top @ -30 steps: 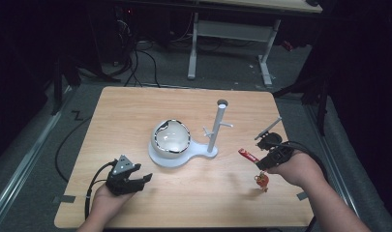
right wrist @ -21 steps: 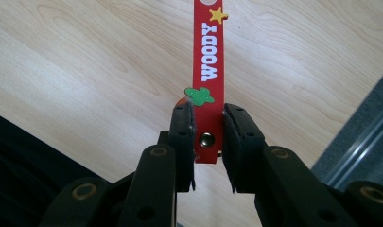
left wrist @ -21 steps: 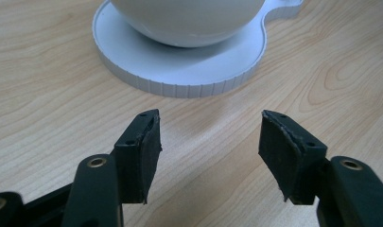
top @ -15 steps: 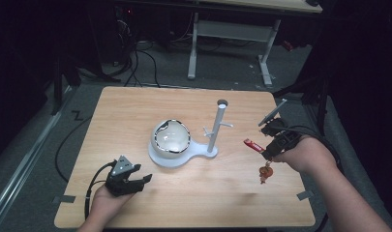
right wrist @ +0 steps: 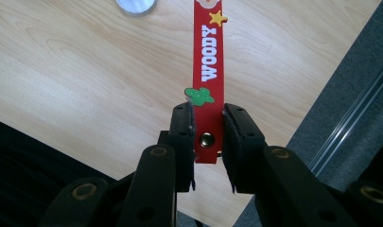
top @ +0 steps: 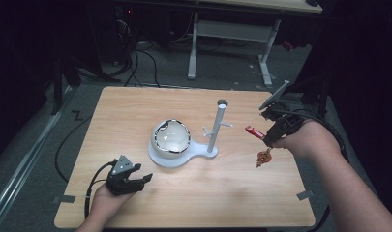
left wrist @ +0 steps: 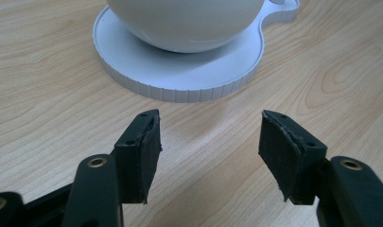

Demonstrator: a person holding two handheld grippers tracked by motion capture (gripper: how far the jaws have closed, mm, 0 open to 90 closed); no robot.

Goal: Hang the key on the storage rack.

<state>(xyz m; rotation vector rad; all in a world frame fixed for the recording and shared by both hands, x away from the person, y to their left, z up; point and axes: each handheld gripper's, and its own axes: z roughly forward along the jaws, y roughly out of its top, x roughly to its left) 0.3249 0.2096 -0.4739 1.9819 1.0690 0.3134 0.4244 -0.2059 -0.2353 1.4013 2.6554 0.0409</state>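
From the high view, we hold the right gripper [top: 270, 137] above the right side of the surface [top: 135, 111], its jaws clenched on a red strap [top: 254, 132]; a small charm [top: 263, 156] dangles below it in the air. The white stand [top: 184, 157], with its upright post [top: 217, 126] and side pegs, sits at mid-surface beside the bowl [top: 171, 138]. Our left gripper [top: 130, 180] rests near the front edge.

In the left gripper view, its jaws stand released, nothing between them, facing the stand's base [left wrist: 179, 80].

In the right gripper view, the jaws pinch the strap [right wrist: 208, 71] at its snap. To hang it well, we should probably keep the strap level, approach a peg slowly, and let the charm settle.
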